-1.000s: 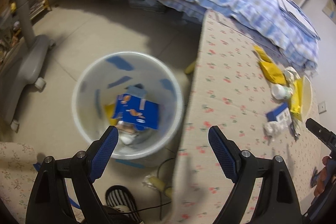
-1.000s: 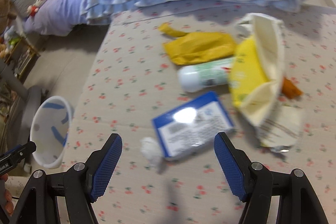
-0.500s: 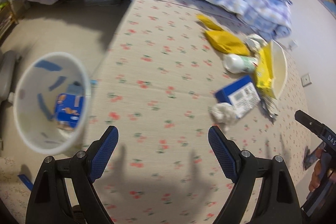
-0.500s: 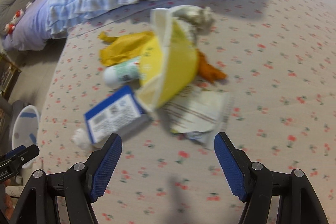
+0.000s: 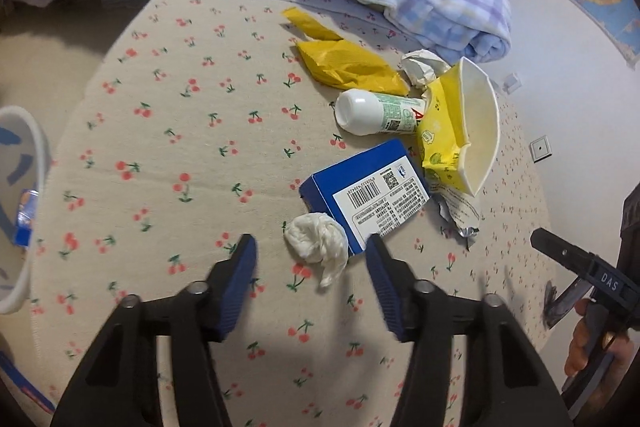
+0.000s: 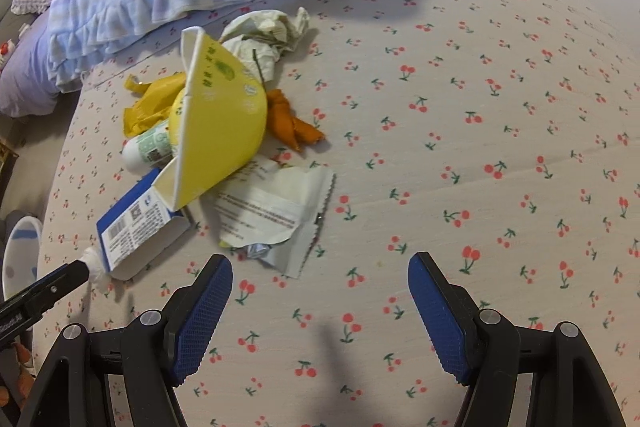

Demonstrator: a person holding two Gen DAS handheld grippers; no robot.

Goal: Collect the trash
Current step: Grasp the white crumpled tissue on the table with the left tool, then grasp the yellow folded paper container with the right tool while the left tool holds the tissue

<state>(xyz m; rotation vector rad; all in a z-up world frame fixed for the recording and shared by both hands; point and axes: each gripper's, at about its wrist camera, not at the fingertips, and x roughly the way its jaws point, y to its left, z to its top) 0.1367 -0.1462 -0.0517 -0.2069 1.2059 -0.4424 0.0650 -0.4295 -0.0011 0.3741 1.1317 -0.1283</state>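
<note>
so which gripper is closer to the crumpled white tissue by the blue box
Left. The left gripper sits right at the crumpled white tissue, open jaws flanking it. The right gripper hangs open over bare sheet near the torn wrapper, farther away.

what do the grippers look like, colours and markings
Both match: the left gripper and right gripper have black angular frames with silver bolts and blue textured finger pads. The right one's side, seen from the left camera, carries white "DAS" lettering. No cables or sleeves show.
</note>
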